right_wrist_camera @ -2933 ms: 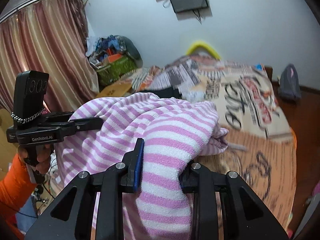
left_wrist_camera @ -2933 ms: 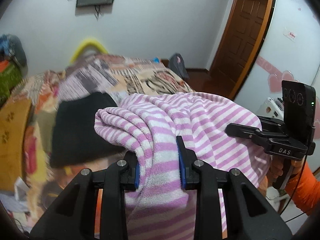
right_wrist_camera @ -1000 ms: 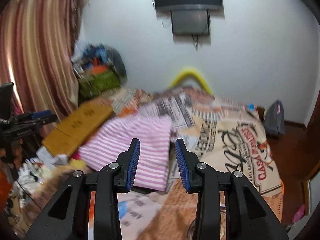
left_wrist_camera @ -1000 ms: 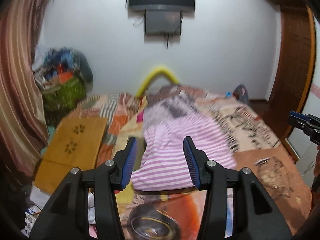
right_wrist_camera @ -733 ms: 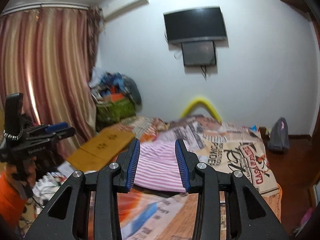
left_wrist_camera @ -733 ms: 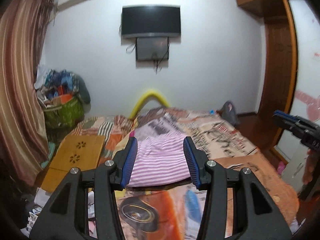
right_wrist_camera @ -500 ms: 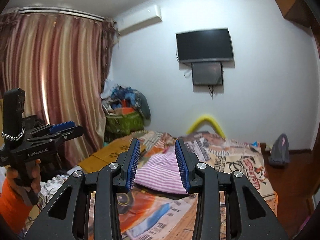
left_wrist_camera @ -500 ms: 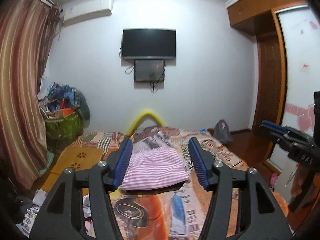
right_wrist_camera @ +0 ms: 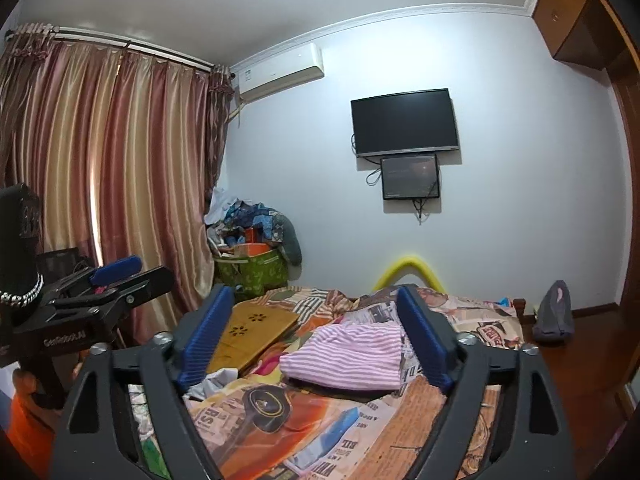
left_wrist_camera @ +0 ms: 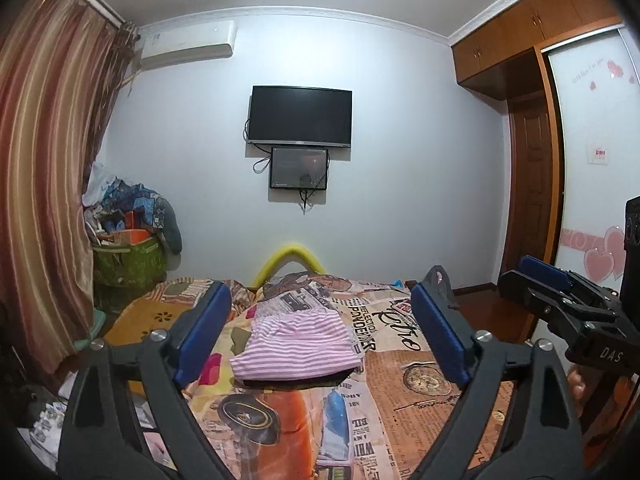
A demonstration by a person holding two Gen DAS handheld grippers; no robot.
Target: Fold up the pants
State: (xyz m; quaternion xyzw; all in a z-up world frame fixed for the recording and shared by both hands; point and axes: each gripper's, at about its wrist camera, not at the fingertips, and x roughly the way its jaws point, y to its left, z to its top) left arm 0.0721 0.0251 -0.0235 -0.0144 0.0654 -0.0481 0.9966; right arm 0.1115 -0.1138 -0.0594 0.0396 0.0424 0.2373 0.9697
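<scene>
Folded pink-striped pants lie mid-frame on the printed bedspread, atop a dark garment. Left gripper has just been opening, jaws wide, nothing between them, well short of the pants. Right gripper also just opened wide, empty; in the left view it sits at the right edge. TV upper centre on wall.

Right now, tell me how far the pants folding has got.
Done: the pink striped pants lie folded on the bed, atop a dark garment. In hand: nothing; the left gripper and right gripper have just been opening, empty, well back from the bed. Left: nothing visible to fold.
</scene>
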